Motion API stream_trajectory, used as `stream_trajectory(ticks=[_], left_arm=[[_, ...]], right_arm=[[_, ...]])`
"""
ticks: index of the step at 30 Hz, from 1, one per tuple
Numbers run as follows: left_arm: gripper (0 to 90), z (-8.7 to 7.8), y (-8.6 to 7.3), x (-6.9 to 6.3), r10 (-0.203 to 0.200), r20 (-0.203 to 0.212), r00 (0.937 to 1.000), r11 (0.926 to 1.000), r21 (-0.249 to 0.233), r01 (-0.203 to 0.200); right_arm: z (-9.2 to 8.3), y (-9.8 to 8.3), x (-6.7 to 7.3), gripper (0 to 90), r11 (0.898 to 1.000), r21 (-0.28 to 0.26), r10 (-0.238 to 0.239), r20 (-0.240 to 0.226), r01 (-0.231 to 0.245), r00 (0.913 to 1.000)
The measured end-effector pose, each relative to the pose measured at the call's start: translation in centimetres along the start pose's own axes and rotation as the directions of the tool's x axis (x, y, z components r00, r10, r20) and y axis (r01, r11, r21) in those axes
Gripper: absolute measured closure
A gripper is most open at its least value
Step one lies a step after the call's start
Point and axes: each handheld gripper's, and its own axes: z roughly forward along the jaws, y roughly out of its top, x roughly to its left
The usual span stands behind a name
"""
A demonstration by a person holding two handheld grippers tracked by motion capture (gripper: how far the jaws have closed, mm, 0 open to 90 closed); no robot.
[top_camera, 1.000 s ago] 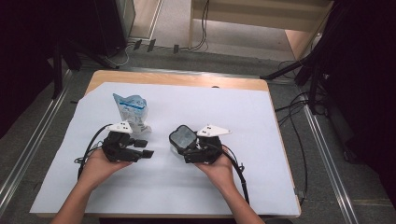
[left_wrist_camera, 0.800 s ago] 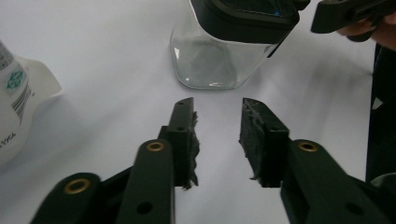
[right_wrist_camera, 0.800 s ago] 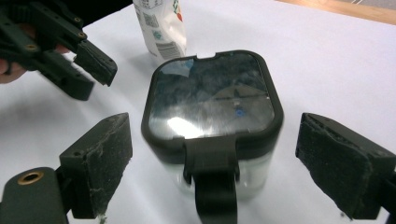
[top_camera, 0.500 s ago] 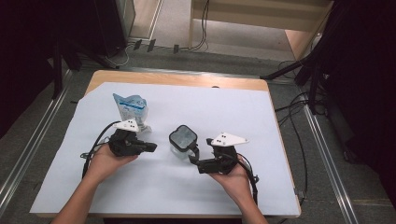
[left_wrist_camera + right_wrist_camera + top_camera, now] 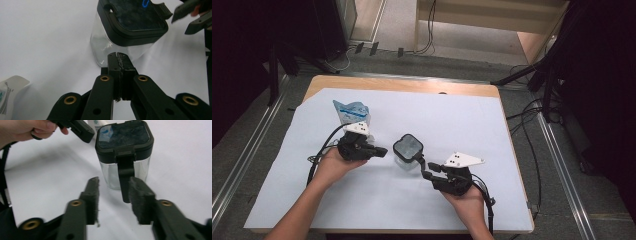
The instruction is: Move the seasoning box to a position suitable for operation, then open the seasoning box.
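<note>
Container: a clear square plastic jar with a black clip-on lid [image 5: 407, 150] stands upright at the middle of the high view, on the white sheet over the wooden table [image 5: 452, 115].
Left gripper: the left gripper [image 5: 381, 151], centre-left in the high view, points right at the jar; jaws pressed together, nothing between them.
Left gripper view: here's the close look: the shut jaw tips [image 5: 119, 58] sit right against the jar's clear wall [image 5: 100, 47], low in front of it; touching or a hair short, I cannot tell.
Right gripper: the right gripper [image 5: 423, 167], lower centre-right, has just been closing its jaws; they stand apart.
Right gripper view: the lid's black hanging latch tab [image 5: 124, 173] drops down the jar's front, just ahead of the gap between the pads; neither pad presses on it.
Pouch: a pale blue-and-white plastic pouch [image 5: 350, 112] stands upper left, beyond the left hand.
</note>
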Motion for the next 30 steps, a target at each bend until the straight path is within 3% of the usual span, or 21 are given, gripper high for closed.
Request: stream_trajectory(ticks=[8, 16, 30], left_arm=[[90.0, 0.9, 0.4, 0.2, -0.013, -0.005, 0.9999, 0.9999, -0.011, 0.013], [90.0, 1.7, 0.3, 0.5, -0.018, -0.021, 0.9996, 0.9998, -0.010, 0.017], [90.0, 2.0, 0.2, 0.2, 0.000, -0.003, 1.0000, 1.0000, -0.007, 0.000]], right_arm=[[1.3, -0.4, -0.2, 90.0, 1.000, 0.009, 0.021, -0.029, -0.021, 0.9994], [3.4, -0.2, -0.2, 90.0, 0.998, 0.057, 0.018, -0.059, -0.014, 0.9981], [3.6, 0.0, -1.1, 90.0, 0.997, 0.069, 0.037, -0.064, -0.033, 0.9973]])
